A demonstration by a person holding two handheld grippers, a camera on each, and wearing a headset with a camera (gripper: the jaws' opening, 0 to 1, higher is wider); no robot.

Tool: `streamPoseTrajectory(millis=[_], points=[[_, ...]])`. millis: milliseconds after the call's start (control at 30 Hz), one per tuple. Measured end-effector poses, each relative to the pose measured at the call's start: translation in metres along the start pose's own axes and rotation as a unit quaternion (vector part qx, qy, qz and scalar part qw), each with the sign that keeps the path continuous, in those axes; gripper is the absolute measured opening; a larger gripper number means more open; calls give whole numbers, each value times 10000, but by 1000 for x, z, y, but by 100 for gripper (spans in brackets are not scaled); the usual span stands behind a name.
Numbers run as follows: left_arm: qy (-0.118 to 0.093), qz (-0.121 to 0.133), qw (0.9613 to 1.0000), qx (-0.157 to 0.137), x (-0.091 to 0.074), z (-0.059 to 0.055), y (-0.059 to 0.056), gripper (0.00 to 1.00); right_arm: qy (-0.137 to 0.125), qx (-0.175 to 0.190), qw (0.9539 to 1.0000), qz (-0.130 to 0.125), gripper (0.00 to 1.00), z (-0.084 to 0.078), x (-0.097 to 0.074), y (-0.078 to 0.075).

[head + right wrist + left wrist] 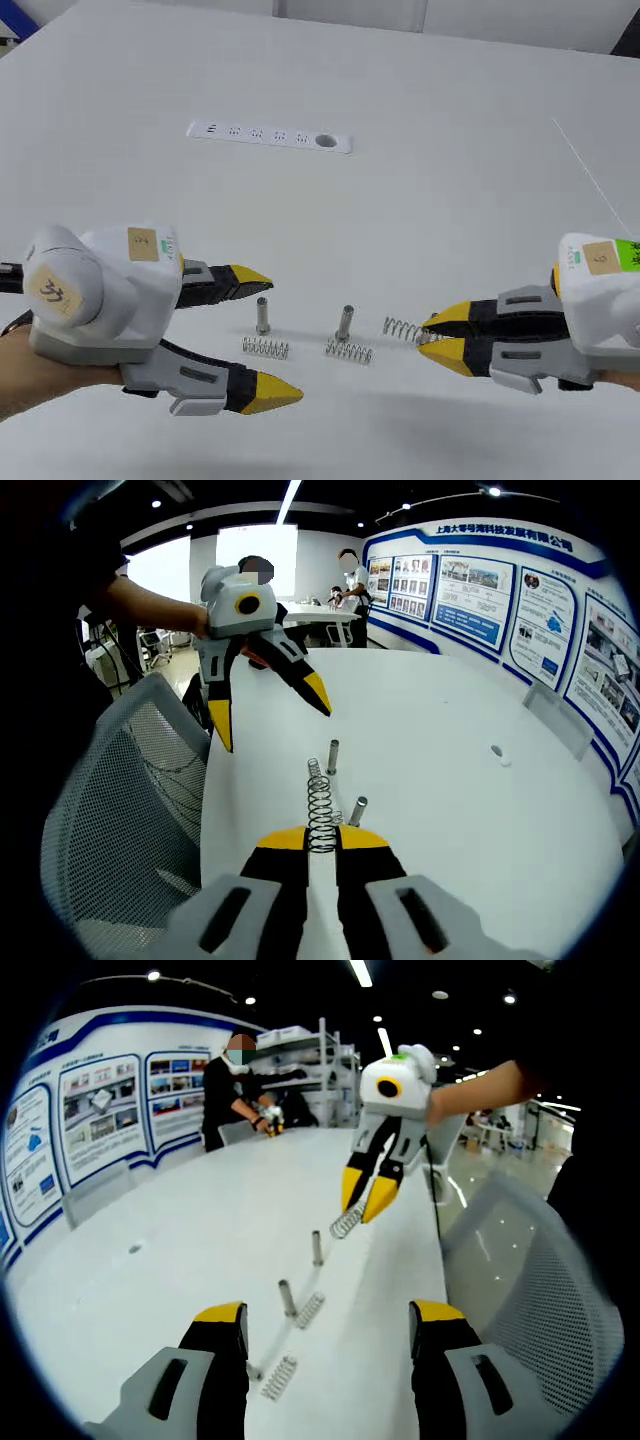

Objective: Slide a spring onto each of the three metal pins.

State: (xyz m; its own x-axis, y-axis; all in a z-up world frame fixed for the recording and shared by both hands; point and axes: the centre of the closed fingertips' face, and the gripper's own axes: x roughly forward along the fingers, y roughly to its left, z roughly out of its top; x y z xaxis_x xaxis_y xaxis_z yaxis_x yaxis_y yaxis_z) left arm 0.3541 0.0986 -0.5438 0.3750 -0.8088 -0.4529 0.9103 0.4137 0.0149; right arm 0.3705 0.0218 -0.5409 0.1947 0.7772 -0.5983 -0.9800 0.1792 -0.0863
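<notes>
Clearly, right tongs (pixel 425 335) pinch a spring (pixel 400 327); left tongs (pixel 285 337), marked "33", gape wide.

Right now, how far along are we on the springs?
Done: nothing; left pin and right pin in the head view stand bare. In hand: right gripper shut on held spring, near the right pin. To do: seat it, then first loose spring and second loose spring, lying on the table by the pins. The left gripper is open.

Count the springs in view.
3. One spring clamped in the right gripper; second spring lying by the left pin; third spring by the right pin. None looks hidden.
</notes>
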Motion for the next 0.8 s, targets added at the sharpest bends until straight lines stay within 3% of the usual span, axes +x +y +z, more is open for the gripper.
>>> streamPoseTrajectory(millis=[200,467,667,800], points=[[-102,-240,9994,232,14,14,-9,61,34,-306,9993,193,10,17,11,11],[-22,-423,9974,578,25,15,-19,47,122,-605,9971,447,10,26,19,29],[-77,-462,9963,724,24,20,-23,29,206,-761,9954,544,10,26,22,38],[76,-528,9948,868,23,16,-28,22,215,-811,9949,563,10,28,22,41]])
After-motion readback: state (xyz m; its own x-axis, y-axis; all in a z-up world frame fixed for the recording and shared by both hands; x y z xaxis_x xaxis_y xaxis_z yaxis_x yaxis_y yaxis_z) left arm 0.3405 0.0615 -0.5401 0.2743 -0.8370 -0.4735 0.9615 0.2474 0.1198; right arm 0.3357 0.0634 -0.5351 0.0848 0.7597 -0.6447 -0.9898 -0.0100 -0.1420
